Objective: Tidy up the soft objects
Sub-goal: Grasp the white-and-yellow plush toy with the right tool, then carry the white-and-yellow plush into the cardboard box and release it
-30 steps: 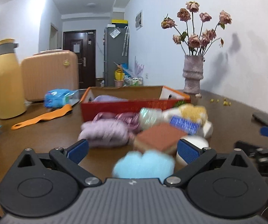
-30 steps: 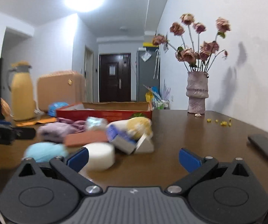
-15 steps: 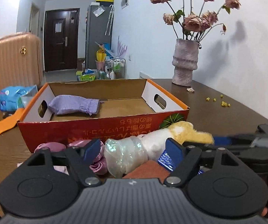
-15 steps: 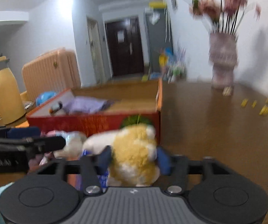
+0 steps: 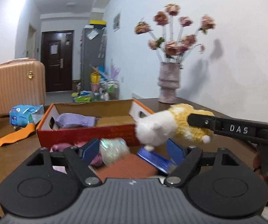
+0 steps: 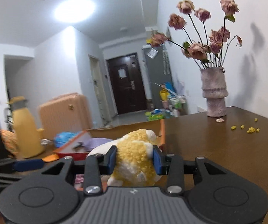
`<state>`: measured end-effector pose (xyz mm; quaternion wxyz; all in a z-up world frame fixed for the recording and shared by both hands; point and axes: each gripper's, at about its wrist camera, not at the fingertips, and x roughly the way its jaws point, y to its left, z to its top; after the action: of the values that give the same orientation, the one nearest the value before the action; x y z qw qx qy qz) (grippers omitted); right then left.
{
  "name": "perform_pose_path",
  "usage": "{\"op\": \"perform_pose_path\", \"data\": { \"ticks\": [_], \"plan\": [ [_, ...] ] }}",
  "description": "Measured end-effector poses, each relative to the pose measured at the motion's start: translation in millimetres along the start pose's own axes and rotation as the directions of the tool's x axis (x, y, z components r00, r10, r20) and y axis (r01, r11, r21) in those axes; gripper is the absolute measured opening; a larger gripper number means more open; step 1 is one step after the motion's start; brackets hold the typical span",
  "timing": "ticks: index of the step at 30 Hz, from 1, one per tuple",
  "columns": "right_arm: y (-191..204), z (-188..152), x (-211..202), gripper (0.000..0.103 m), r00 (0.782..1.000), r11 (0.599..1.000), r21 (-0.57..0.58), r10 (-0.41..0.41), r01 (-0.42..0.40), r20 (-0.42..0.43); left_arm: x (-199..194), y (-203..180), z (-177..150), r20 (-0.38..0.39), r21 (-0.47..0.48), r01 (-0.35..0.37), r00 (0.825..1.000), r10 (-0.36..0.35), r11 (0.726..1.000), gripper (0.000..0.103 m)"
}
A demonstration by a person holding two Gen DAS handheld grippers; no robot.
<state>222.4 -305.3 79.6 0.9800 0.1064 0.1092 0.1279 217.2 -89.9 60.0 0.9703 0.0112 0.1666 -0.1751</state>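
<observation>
The plush toy (image 6: pixel 135 156) is pinched between the right gripper (image 6: pixel 135 159) pads, whose jaws have just been closing, lifted at 3 o'clock of the cardboard box (image 5: pixel 89 130). The gripper's arm reads "DAS". The left gripper (image 5: pixel 132 152), jaws just widening, hangs open around the shiny pouch (image 5: pixel 112 150) without touching it. Brown table (image 6: pixel 227 145); vase (image 6: pixel 215 93) at 1 o'clock by a white wall.

both cameras sit low on their tools, close above the desk (image 5: pixel 12 155), facing the far door (image 5: pixel 56 59) and slightly downward. the left view looks over the red box (image 5: pixel 85 133) from just in front; the right view, seemingly tilted, sits further right. both share the box, vase (image 6: pixel 213 93) and suitcase (image 5: pixel 16 85).
</observation>
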Motion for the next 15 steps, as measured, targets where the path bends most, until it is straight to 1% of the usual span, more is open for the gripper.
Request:
{"op": "perform_pose_path", "data": {
  "ticks": [2, 3, 6, 7, 8, 9, 11, 13, 15],
  "plan": [
    [9, -14, -29, 0.039, 0.999, 0.999, 0.007, 0.042, -0.042, 0.0, -20, -7, -18, 0.005, 0.025, 0.054, 0.999, -0.054, 0.998, 0.085],
    [14, -23, -42, 0.039, 0.998, 0.998, 0.005, 0.065, -0.065, -0.011, -26, -9, -25, -0.002, 0.026, 0.064, 0.998, -0.064, 0.998, 0.085],
    [23, -49, -70, 0.039, 0.984, 0.988, 0.014, 0.152, -0.151, -0.094, -43, -17, -52, -0.046, 0.02, 0.103, 0.994, -0.102, 0.994, 0.084],
    [25, -56, -76, 0.039, 0.98, 0.986, 0.015, 0.164, -0.164, -0.113, -46, -20, -59, -0.059, 0.02, 0.107, 0.993, -0.106, 0.994, 0.084],
    [27, -64, -81, 0.039, 0.979, 0.988, 0.013, 0.157, -0.157, -0.131, -49, -22, -68, -0.079, 0.017, 0.112, 0.991, -0.11, 0.994, 0.083],
    [27, -71, -82, 0.039, 0.977, 0.989, 0.01, 0.148, -0.149, -0.152, -50, -22, -74, -0.096, 0.011, 0.12, 0.988, -0.119, 0.993, 0.081],
    [21, -82, -81, 0.04, 0.966, 0.99, 0.042, 0.142, -0.136, -0.214, -47, -24, -84, -0.137, 0.005, 0.123, 0.983, -0.121, 0.992, 0.078],
    [14, -89, -81, 0.041, 0.964, 0.989, 0.076, 0.143, -0.129, -0.225, -45, -21, -90, -0.157, -0.016, 0.13, 0.979, -0.131, 0.991, 0.072],
    [10, -91, -84, 0.042, 0.965, 0.988, 0.083, 0.145, -0.129, -0.219, -43, -16, -91, -0.162, -0.033, 0.144, 0.976, -0.147, 0.989, 0.059]
  ]
}}
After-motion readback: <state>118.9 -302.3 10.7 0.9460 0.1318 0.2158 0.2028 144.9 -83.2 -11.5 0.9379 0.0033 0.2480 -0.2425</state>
